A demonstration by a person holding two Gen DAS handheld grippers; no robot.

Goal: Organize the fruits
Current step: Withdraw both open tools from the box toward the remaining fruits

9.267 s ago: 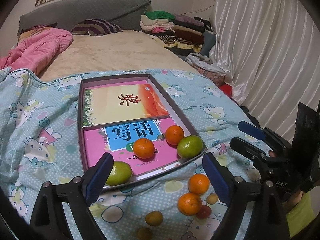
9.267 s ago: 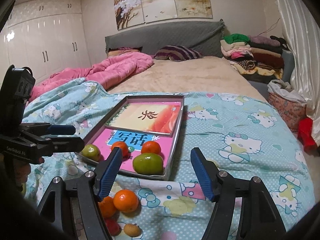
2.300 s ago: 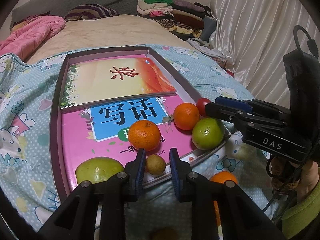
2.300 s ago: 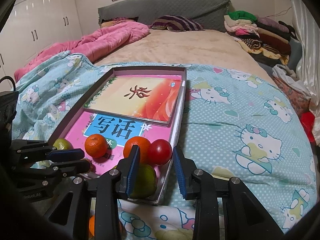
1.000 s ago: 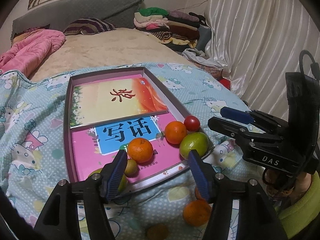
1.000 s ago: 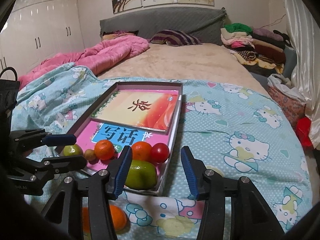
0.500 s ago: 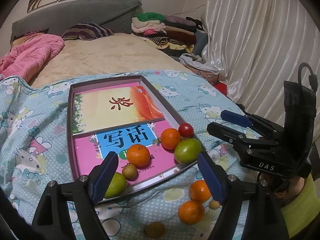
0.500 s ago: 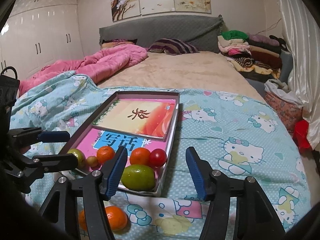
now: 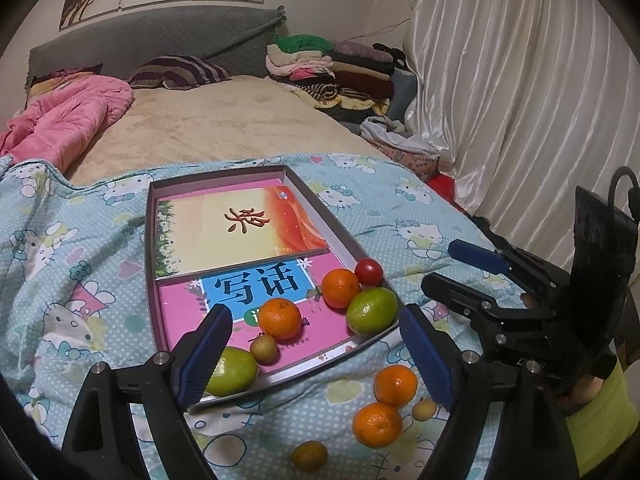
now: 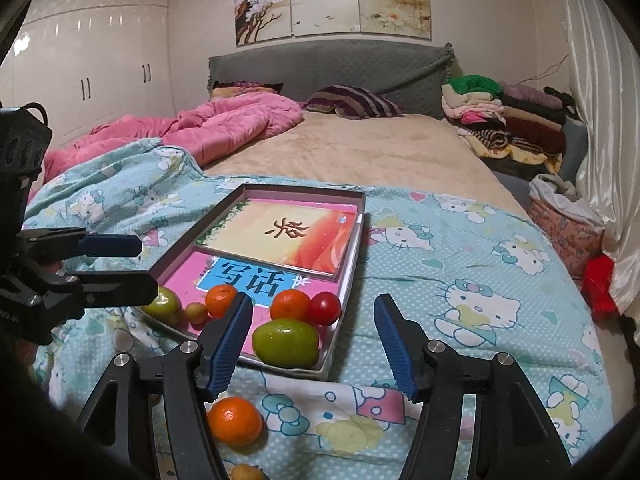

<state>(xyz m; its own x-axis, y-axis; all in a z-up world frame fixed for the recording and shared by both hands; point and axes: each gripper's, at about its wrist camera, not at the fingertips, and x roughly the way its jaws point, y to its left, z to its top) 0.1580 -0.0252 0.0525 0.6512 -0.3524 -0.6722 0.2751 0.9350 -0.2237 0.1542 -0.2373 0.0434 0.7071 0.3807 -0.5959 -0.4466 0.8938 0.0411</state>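
The left gripper (image 9: 316,348) is held with its fingers (image 9: 204,356) released and opening wider; nothing is grasped. Just beyond the left finger, a green fruit (image 9: 232,372) and a small brown fruit (image 9: 264,349) are seen inside the shallow box (image 9: 154,216), with an orange (image 9: 279,318) behind them. Below the right finger, two oranges (image 9: 394,379) are lying on the bed cover (image 9: 60,280). The right gripper (image 10: 312,340) is also released and empty. Between its fingers (image 10: 230,340), a second green fruit (image 10: 286,343) and a red fruit (image 10: 324,309) are placed in the box corner.
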